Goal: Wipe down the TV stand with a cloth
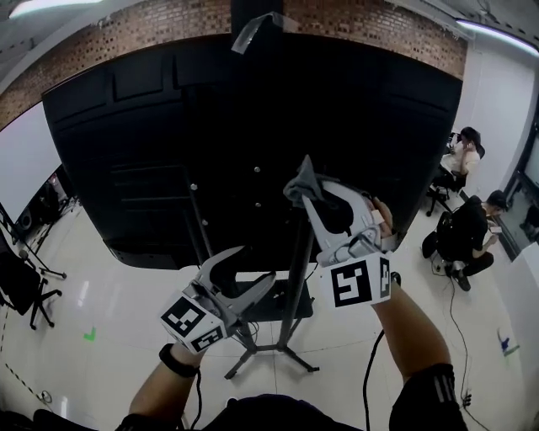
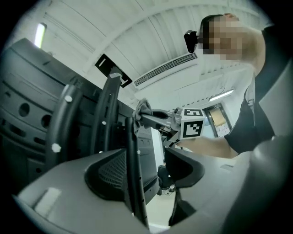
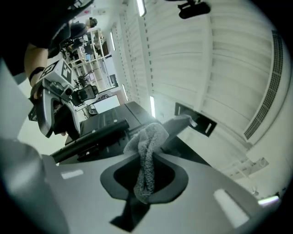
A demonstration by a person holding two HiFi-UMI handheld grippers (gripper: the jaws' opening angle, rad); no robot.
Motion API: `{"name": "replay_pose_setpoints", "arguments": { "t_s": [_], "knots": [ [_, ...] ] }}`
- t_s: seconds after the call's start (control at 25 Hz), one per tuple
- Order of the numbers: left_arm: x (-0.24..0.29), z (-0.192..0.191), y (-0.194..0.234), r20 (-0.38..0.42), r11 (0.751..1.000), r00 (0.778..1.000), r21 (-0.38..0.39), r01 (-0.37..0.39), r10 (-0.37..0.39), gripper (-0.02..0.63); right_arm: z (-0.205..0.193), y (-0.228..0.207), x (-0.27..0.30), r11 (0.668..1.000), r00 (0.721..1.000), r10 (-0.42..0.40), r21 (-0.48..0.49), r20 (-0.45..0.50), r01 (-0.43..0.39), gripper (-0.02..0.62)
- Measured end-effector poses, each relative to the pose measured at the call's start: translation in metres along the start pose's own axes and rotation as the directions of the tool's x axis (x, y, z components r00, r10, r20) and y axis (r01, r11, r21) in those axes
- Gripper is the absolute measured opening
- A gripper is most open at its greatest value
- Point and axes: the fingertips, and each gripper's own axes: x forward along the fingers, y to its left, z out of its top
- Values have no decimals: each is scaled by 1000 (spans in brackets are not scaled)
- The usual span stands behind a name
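TV: a big black screen (image 1: pixel 253 126) shown from the back. It fills the upper middle of the head view, with a brick wall (image 1: pixel 362 25) behind it.
Floor: pale, glossy tiles (image 1: pixel 109 337) all round the stand.
TV stand: a black upright post (image 1: pixel 296 269) runs down from the back of the TV to splayed feet on the floor. A dark shelf sits low on the post. The stand is straight ahead of the person, between the two forearms.
People: two seated figures (image 1: pixel 465 231) at the far right of the room, well apart from the stand.
Left claw: the left claw (image 1: pixel 259 282) is held low, pointing right toward the post just above the shelf. In the left gripper view its jaws stand apart (image 2: pixel 151 167). A thin black upright bar (image 2: pixel 132 173) lies between them, close against the left-hand jaw and clear of the other. Whether the bar touches that jaw cannot be told.
Right claw: the right claw (image 1: pixel 310 192) is raised higher, at the top of the post, close to the back of the TV. Its jaws are clamped on the cloth (image 3: pixel 153 137).
Cloth: a small grey knitted cloth (image 3: pixel 145 160), twisted into a rope. It is pinched between the right claw's jaws, with a bunched end poking out past their tips.
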Motion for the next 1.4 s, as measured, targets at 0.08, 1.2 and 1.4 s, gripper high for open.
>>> {"name": "replay_pose_setpoints", "arguments": {
  "t_s": [0.08, 1.2, 1.4],
  "knots": [
    [-29, 8, 19, 6, 999, 999, -1, -38, 38, 288, 36, 21, 19, 999, 999, 27, -32, 42, -26, 35],
    [-237, 23, 153, 37, 973, 972, -34, -230, 231, 288, 179, 231, 259, 792, 959, 189, -544, -211, -276, 34],
    [-230, 25, 153, 40, 981, 980, -38, -192, 194, 288, 156, 215, 247, 773, 947, 142, -565, -288, -288, 34]
  ]
}}
